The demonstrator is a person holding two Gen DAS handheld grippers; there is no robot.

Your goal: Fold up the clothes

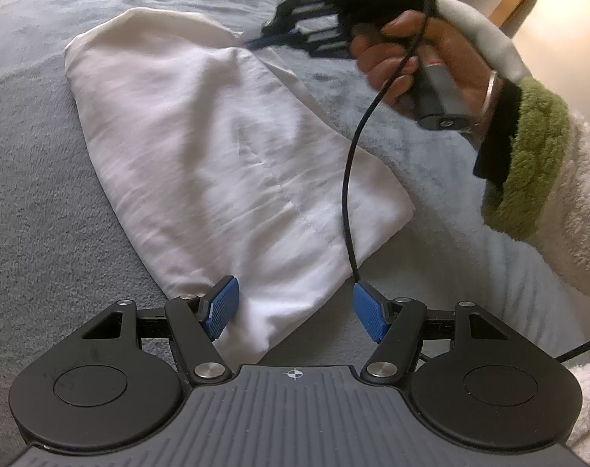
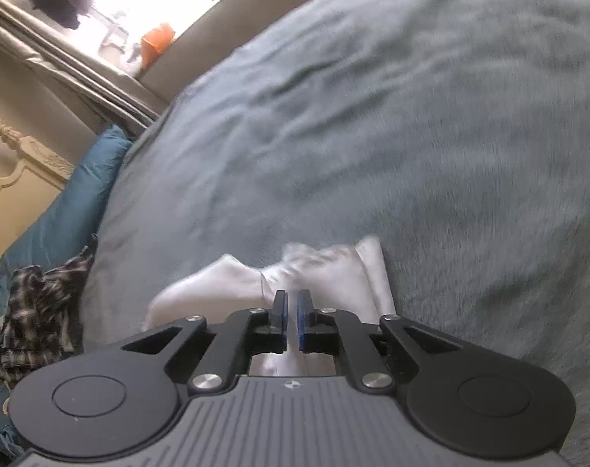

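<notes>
Grey blanket (image 1: pixel 42 202) covers the bed from edge to edge, and on it lies a white garment (image 1: pixel 217 148), already folded into a long strip. Seen from your left wrist, the strip runs away from you, its near narrow end lying between the fingers of your left gripper (image 1: pixel 295 313) and its far broad end reaching up and to the left. That long axis is what the next fold turns on: the far end must come back along it toward the near one.

Your left gripper stands wide, its blue pads (image 1: pixel 222 307) either side of the near corner; whether the left-hand pad brushes the cloth cannot be told, and the other stands clear, so nothing is pinched there. Your right gripper (image 2: pixel 291 321) is nearly closed, only a slim gap between its pads, with white cloth bunched directly ahead of and beneath them. It looks to be nipping the far edge, though blur keeps that from being certain. In the left view your right hand (image 1: pixel 419 62) hovers at that far right edge of the strip, plainly the nearer hand to the end that has to travel.

A black cable (image 1: pixel 351 179) hangs from the right gripper across the garment's right side and could drag the fold. A plaid garment (image 2: pixel 42 311) waits crumpled at the bed's left edge on a teal cover (image 2: pixel 73 210), well apart from the work.
</notes>
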